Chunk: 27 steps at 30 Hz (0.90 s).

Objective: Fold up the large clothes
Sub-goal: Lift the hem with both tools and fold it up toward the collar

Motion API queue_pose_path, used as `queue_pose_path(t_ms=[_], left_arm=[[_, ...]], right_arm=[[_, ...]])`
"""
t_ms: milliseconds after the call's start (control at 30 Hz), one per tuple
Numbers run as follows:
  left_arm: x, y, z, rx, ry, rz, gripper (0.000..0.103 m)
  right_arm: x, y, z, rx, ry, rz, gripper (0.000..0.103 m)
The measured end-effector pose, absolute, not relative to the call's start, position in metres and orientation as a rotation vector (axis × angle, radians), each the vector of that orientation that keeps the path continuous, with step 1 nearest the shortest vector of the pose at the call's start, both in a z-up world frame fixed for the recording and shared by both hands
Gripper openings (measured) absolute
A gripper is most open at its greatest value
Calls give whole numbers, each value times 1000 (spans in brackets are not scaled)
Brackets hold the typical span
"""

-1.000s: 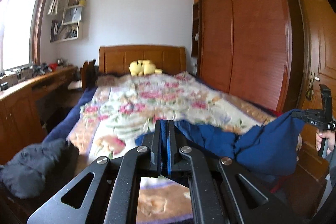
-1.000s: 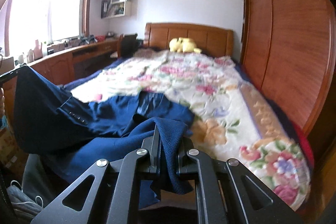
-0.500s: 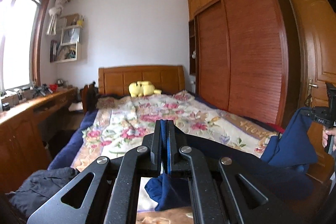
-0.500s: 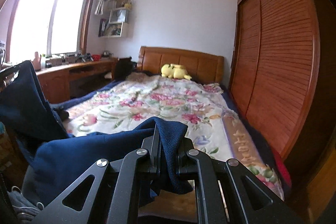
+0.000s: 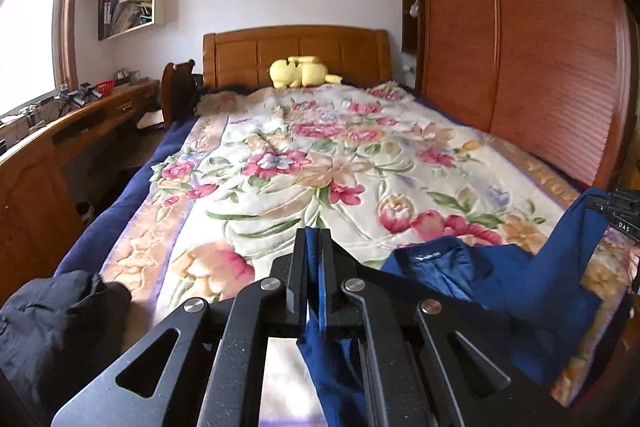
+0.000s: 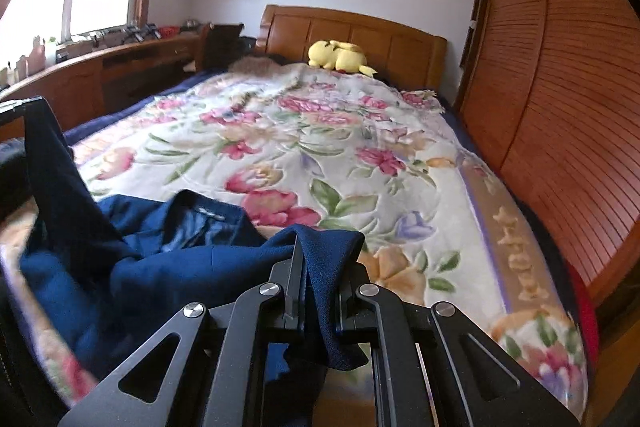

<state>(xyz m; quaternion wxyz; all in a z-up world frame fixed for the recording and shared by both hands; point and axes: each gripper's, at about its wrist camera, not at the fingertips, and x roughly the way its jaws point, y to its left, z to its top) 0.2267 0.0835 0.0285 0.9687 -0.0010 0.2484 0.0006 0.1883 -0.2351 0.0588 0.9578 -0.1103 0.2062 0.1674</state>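
Two grippers are seen, each closed on a different part of one navy blue garment (image 5: 516,283). At the lower centre of the left wrist view, the left gripper (image 5: 315,243) is shown with its fingers (image 5: 298,267) pressed together on a thin fold of the blue cloth, which hangs down below them. At the lower centre of the right wrist view, the right gripper (image 6: 320,259) is shown with its fingers (image 6: 294,279) nearly together, a thicker bunch of the fabric being pinched between them and draped over their tips.

Between the two held points the garment is slung low, and its middle, with the collar and a small label, is laid on the foot end of the floral bedspread (image 5: 320,163). In the left wrist view the right gripper is seen at the right edge of the frame, with the cloth raised to it in a peak.

A yellow plush toy (image 6: 340,57) is set at the wooden headboard (image 5: 296,51) in the upper centre. A dark bundle of clothing (image 5: 56,323) is seen at the lower left of the left wrist view. A louvred wardrobe (image 6: 560,107) is ranged along the right of both frames.
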Motion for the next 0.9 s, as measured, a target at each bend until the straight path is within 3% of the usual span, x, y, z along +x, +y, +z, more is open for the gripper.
queue_pose_path(t_ms=[200, 400, 500, 600, 667, 767, 900], left_arm=[[276, 78, 34, 15, 499, 15, 4], [306, 71, 11, 3, 579, -26, 4], [305, 65, -3, 33, 609, -26, 4], [300, 61, -11, 38, 652, -64, 10], [296, 60, -12, 29, 670, -103, 21], [279, 54, -9, 24, 658, -131, 27], [255, 43, -9, -2, 649, -187, 29]], right_arm=[[245, -221, 60, -182, 424, 299, 9], [276, -199, 12, -187, 560, 294, 10], [270, -188, 0, -242, 575, 274, 15], [263, -181, -3, -254, 585, 276, 24], [258, -179, 2, -262, 583, 269, 42], [253, -178, 7, -271, 562, 278, 61], [236, -170, 7, -266, 551, 334, 70]])
